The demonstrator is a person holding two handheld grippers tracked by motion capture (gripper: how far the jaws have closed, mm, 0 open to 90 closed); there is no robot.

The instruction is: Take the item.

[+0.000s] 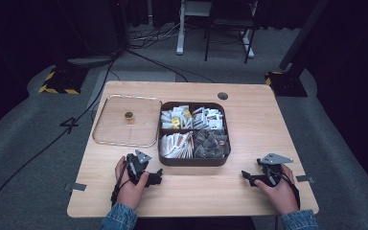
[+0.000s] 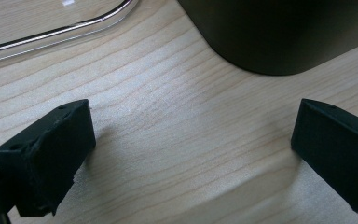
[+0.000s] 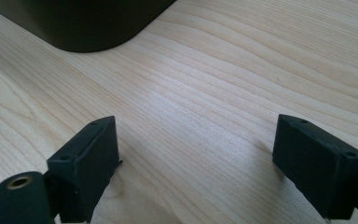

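Pale wood table (image 1: 249, 124) supports both spread, empty tools, left tool (image 1: 154, 178) and right tool (image 1: 247, 177), flanking the uncovered box (image 1: 191, 161) ahead for access.

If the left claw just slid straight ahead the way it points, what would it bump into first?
Most likely the dark box: its rounded corner lies just ahead of the open left claw, slightly to one side, with bare table between. Depth is hard to judge, so it could graze past.
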